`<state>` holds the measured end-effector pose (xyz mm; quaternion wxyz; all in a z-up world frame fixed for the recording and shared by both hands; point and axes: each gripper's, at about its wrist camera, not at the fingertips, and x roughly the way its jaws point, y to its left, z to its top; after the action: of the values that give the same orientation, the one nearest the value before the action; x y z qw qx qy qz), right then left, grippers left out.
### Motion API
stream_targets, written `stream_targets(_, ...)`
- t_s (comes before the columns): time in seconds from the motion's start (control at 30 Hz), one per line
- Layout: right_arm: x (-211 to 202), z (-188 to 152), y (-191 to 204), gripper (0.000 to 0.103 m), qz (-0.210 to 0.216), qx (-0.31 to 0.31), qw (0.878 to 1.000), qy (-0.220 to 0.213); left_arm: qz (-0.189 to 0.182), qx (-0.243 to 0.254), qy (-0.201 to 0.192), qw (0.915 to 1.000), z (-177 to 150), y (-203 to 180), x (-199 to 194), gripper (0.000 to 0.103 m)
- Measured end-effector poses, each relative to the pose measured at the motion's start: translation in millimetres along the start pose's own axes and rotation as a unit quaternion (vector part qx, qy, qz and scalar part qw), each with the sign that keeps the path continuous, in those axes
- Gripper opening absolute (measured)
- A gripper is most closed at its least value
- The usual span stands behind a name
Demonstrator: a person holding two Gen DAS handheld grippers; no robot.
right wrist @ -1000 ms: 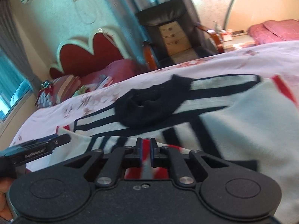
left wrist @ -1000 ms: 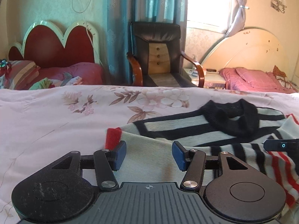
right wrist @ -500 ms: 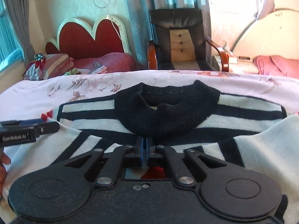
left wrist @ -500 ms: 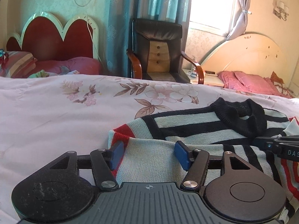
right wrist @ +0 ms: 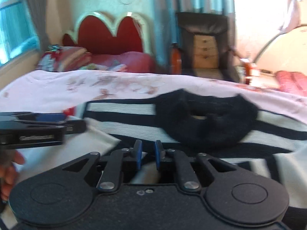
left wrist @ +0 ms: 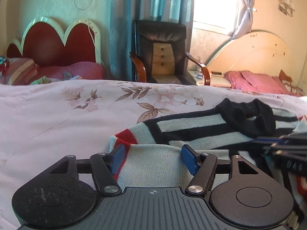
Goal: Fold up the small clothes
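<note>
A striped sweater [left wrist: 191,123] in black and pale bands, with a black collar [left wrist: 247,115] and a red cuff [left wrist: 125,137], lies flat on the bed. A pale sleeve is folded over its near left part. My left gripper [left wrist: 153,158] hovers low over that sleeve. Its jaws are opening and the pads straddle the knit without pressing it. In the right wrist view the collar [right wrist: 207,118] sits just ahead and to the right of my right gripper [right wrist: 148,156]. Its jaws are opening too, with a narrow gap that holds nothing. A hand [right wrist: 7,172] carries the left gripper [right wrist: 73,125] at the left edge.
The floral pink bedsheet [left wrist: 76,118] stretches left and far of the sweater. Beyond the bed stand a black armchair [left wrist: 163,51], a red scalloped headboard [left wrist: 57,46] with pillows, and a cream headboard [left wrist: 255,57] with pink bedding at the right.
My right gripper rolled level, slid left off the collar line, and its jaws parted, letting go of the fabric. The left gripper's jaws spread wider over the sleeve.
</note>
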<state>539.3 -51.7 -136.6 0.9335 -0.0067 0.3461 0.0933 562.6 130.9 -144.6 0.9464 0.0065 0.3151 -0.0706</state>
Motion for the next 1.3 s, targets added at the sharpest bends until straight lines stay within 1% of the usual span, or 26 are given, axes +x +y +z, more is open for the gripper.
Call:
stream_targets(0.03,-3,-2,-3,0.012,-0.032,-0.009,0.999,-0.001,0.002,0.000,-0.003,1.0000,-2,-1,-1,0.067)
stream_targets(0.07,-5,-5,-7,0.012,-0.047,-0.009,0.999,-0.001,0.006,0.002,-0.006,1.0000,-3,-3,-1,0.067)
stream_targets(0.13,-8,-9,-18,0.012,-0.041,0.003,0.999,-0.004,0.016,0.015,-0.009,0.9997,-3,-8,-1,0.068)
stream_targets(0.2,-9,-8,-17,0.012,-0.044,0.002,0.999,-0.003,0.028,0.016,-0.008,0.9994,0,-11,-7,0.068)
stream_targets(0.23,-13,-6,-16,0.017,-0.045,0.003,0.999,-0.006,0.035,0.018,-0.012,0.9991,3,-16,-17,0.068)
stream_targets(0.3,-25,-6,-14,0.017,-0.032,0.007,0.999,-0.024,0.021,0.020,-0.036,0.9990,3,-28,-37,0.068)
stream_targets(0.33,-31,-8,-14,0.018,-0.022,0.007,0.999,-0.030,0.011,0.020,-0.039,0.9990,1,-36,-44,0.068)
stream_targets(0.37,-33,-9,-12,0.018,-0.012,0.006,1.000,-0.028,0.004,0.024,-0.037,0.9990,-1,-45,-47,0.068)
stream_targets(0.43,-32,-14,-7,0.018,0.000,0.007,1.000,-0.012,0.003,0.033,-0.026,0.9991,-10,-59,-47,0.068)
stream_targets(0.5,-32,-19,-4,0.017,-0.006,-0.003,1.000,-0.011,0.010,0.041,-0.002,0.9991,-21,-66,-41,0.068)
stream_targets(0.57,-39,-24,-5,0.016,-0.013,-0.010,1.000,-0.010,0.015,0.039,-0.009,0.9991,-33,-62,-45,0.068)
stream_targets(0.7,-59,-40,-28,0.016,-0.057,-0.014,0.998,-0.012,0.023,0.030,-0.011,0.9992,-42,-49,-58,0.068)
stream_targets(0.8,-78,-54,-57,0.015,-0.095,0.008,0.995,-0.010,0.030,0.032,-0.009,0.9990,-44,-48,-60,0.068)
stream_targets(0.9,-95,-67,-78,0.015,-0.100,0.042,0.994,-0.013,0.039,0.034,-0.011,0.9986,-46,-51,-59,0.069)
stream_targets(0.97,-109,-70,-84,0.019,-0.114,0.066,0.991,-0.021,0.041,0.032,-0.009,0.9986,-45,-51,-60,0.069)
stream_targets(1.0,-118,-71,-91,0.025,-0.116,0.092,0.988,-0.032,0.040,0.029,-0.004,0.9988,-44,-50,-63,0.069)
stream_targets(1.03,-125,-74,-99,0.029,-0.112,0.122,0.985,-0.041,0.038,0.026,-0.001,0.9989,-42,-51,-68,0.069)
stream_targets(1.1,-133,-78,-112,0.030,-0.110,0.161,0.980,-0.039,0.024,0.015,-0.006,0.9996,-42,-53,-83,0.069)
stream_targets(1.13,-133,-80,-117,0.030,-0.102,0.173,0.979,-0.033,0.021,0.008,-0.008,0.9997,-44,-54,-88,0.069)
stream_targets(1.23,-125,-86,-124,0.025,-0.052,0.202,0.978,-0.011,0.027,-0.004,0.003,0.9996,-56,-57,-90,0.069)
stream_targets(1.27,-123,-87,-125,0.023,-0.045,0.208,0.977,-0.009,0.030,-0.005,0.004,0.9995,-60,-57,-88,0.069)
stream_targets(1.3,-122,-88,-124,0.017,-0.046,0.208,0.977,-0.007,0.032,-0.004,-0.001,0.9995,-62,-58,-88,0.069)
